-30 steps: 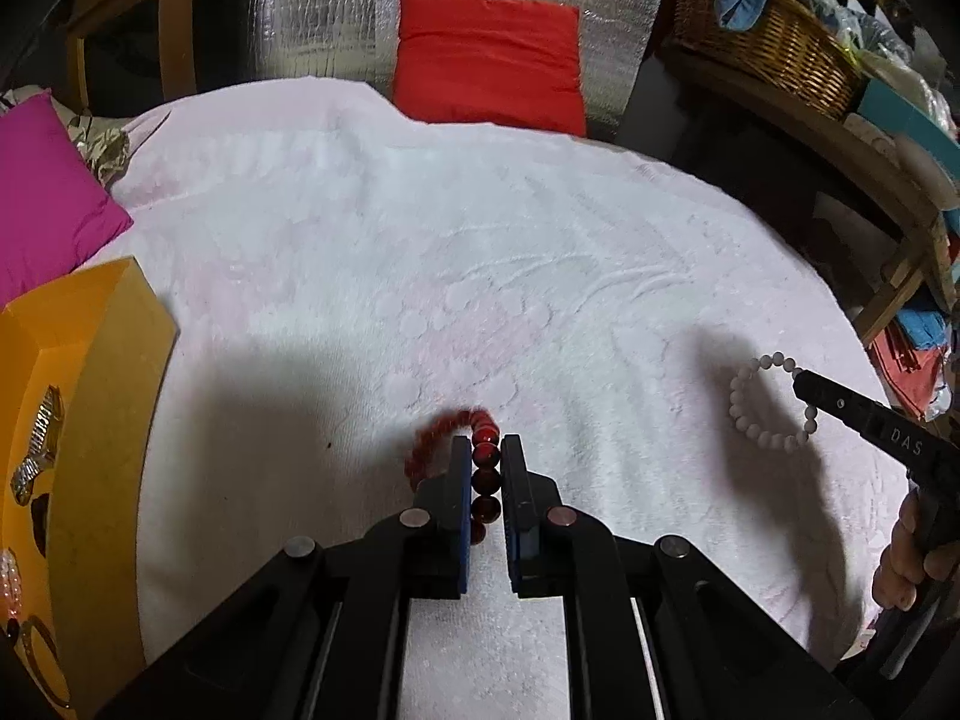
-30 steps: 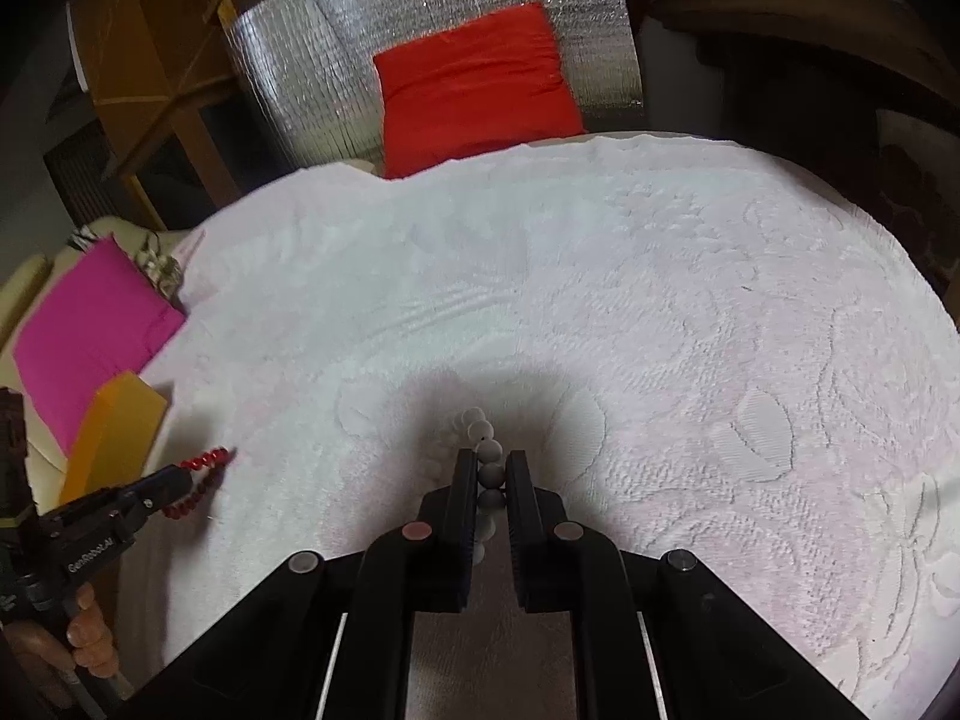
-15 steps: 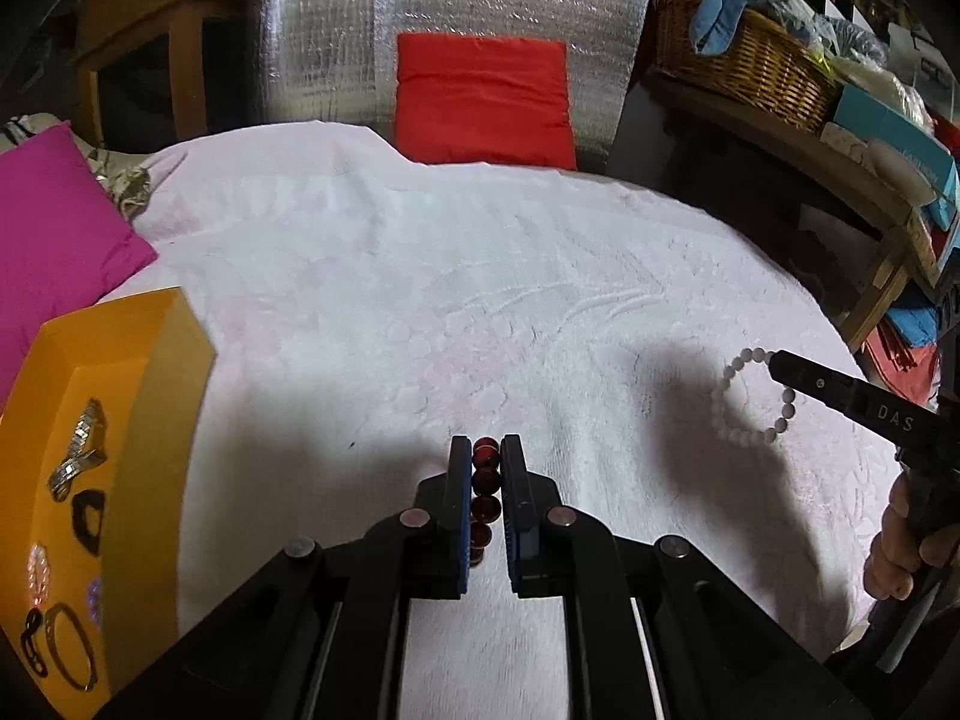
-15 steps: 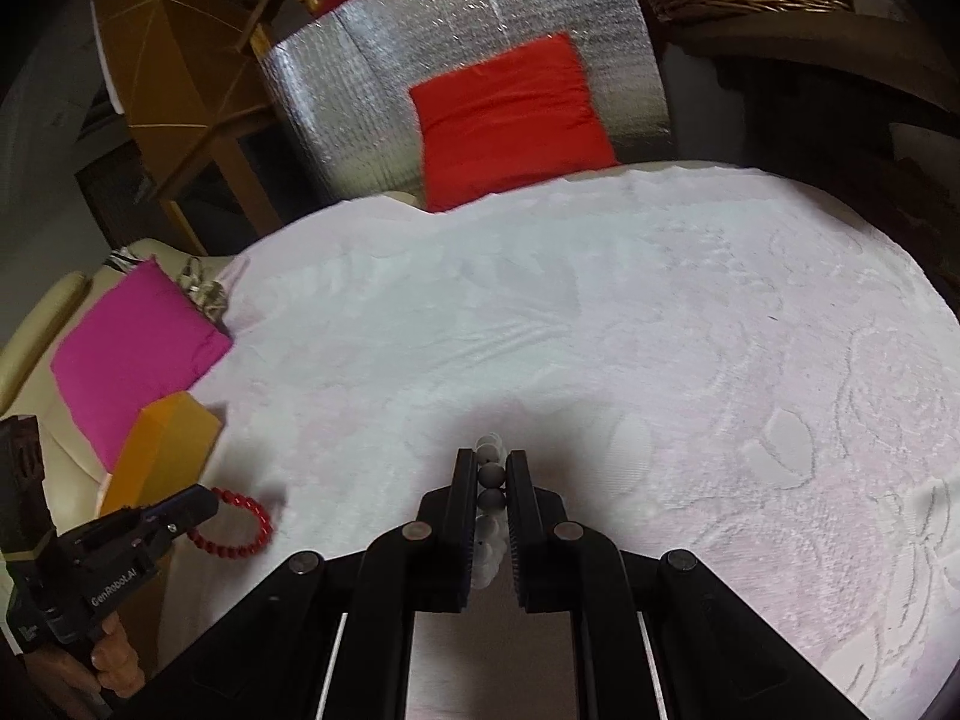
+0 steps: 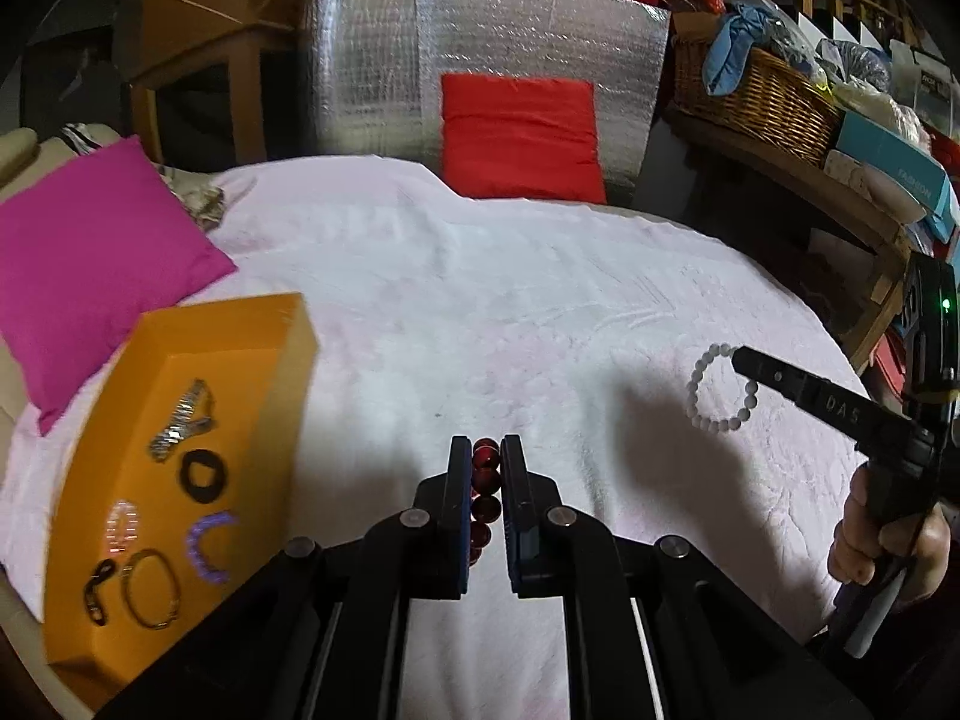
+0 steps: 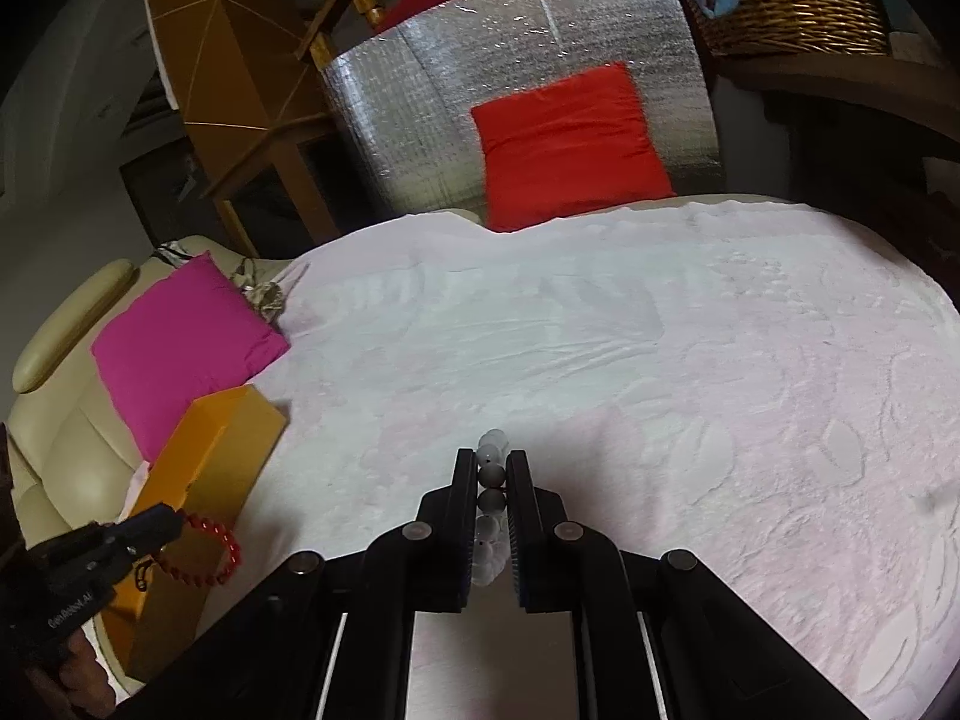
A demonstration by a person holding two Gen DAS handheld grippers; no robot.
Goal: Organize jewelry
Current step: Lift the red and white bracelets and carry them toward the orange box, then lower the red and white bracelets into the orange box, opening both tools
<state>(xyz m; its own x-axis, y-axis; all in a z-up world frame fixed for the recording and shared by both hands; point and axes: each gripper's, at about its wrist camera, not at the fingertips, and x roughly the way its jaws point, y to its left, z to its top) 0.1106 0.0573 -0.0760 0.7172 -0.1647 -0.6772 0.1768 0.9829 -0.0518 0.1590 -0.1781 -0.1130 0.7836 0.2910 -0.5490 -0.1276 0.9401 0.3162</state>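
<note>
While both strands hang clear of the bed, I note the scene from the left. Pink cushion point(image 5: 90, 252) at the far left edge, and just beside it the orange box point(image 5: 180, 468), open, already carrying a metal watch-style band, a black ring, a purple beaded piece and a gold bangle. My left tongs point(image 5: 486, 468) are clenched on the red bead bracelet point(image 5: 485, 480); the right wrist view shows its loop dangling below the tips, close to the box's near wall. White bedspread point(image 5: 480, 300) in the middle, nothing loose lying on it that I can see. Further right, my right tongs point(image 6: 492, 480) are clamped on the white bead bracelet point(image 6: 491, 480), whose ring hangs free from the tip over the bedspread, well apart from the box. Red cushion point(image 5: 519, 138) stands against the silver panel at the back. Risks as I judge them: each grip rests on only a few round beads, so a strand could roll out of the pads mid-carry and drop onto the soft cover. A swinging loop might catch the box wall instead of clearing it. Both hands converging on one narrow box could knock tongs together. A dropped strand may land on the pieces already inside and tangle.
</note>
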